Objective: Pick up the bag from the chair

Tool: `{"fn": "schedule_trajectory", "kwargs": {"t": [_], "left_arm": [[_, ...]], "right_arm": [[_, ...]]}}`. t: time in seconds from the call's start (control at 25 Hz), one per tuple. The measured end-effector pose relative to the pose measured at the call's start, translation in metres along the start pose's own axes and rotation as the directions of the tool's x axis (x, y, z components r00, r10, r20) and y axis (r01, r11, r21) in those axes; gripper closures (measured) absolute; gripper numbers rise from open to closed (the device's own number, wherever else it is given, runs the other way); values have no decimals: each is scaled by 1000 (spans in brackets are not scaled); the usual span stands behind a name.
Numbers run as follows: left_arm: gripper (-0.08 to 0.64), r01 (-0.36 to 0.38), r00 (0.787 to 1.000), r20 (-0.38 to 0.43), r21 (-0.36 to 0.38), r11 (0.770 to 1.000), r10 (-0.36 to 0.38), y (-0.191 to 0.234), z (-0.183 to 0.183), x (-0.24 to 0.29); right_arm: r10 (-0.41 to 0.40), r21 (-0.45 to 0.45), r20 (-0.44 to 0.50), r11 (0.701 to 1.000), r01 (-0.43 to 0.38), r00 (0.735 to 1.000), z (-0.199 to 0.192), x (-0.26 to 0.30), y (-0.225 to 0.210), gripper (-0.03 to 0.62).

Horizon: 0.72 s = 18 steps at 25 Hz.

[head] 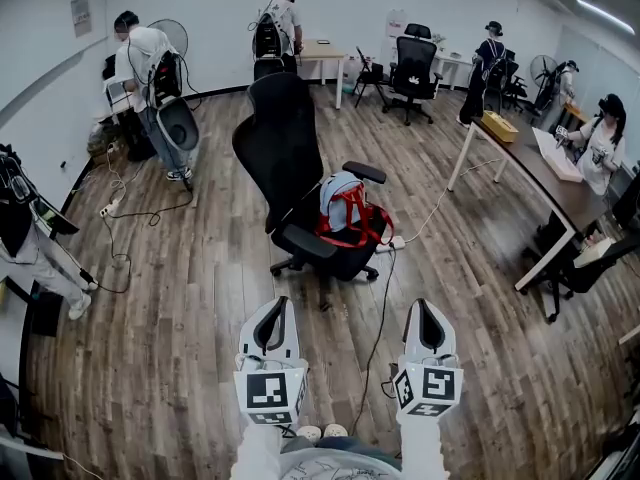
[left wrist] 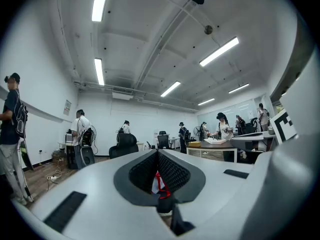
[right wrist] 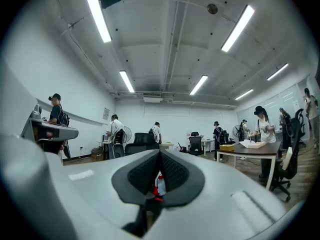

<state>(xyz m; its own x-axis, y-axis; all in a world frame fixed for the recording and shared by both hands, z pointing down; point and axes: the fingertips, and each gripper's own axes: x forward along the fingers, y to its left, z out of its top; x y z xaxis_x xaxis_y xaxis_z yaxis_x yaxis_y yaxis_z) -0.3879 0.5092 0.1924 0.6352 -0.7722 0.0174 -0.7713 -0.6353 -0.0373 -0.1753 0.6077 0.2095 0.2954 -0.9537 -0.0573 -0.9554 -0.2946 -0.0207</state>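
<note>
A light blue bag with red straps (head: 348, 211) sits upright on the seat of a black office chair (head: 285, 143) in the middle of the wooden floor. My left gripper (head: 277, 304) and right gripper (head: 422, 305) are held side by side low in the head view, short of the chair, both shut and holding nothing. In the left gripper view the jaws (left wrist: 158, 152) meet at the tips, and the bag (left wrist: 158, 182) shows through the gap below them. The right gripper view has the same closed jaws (right wrist: 160, 152) with the bag (right wrist: 159, 183) seen beyond.
A black cable (head: 380, 318) runs across the floor between my grippers to a power strip (head: 398, 241) beside the chair. A long brown table (head: 540, 173) stands at the right. Several people stand along the walls; another black chair (head: 414, 68) is at the back.
</note>
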Motion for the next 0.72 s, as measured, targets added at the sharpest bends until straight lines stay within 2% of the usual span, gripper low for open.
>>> {"fn": "schedule_trajectory", "kwargs": {"t": [0.52,0.72], "left_arm": [[554,-64,997,-37,-6,998,64,-8,-18,6],[554,-69,996,-50,-12,998,68,-6,-24,27]], "right_arm": [[62,9,-29,998,-62,998,-18,14,-16,581],[64,14,-51,998,-64,997,-29,34,-25,581]]}}
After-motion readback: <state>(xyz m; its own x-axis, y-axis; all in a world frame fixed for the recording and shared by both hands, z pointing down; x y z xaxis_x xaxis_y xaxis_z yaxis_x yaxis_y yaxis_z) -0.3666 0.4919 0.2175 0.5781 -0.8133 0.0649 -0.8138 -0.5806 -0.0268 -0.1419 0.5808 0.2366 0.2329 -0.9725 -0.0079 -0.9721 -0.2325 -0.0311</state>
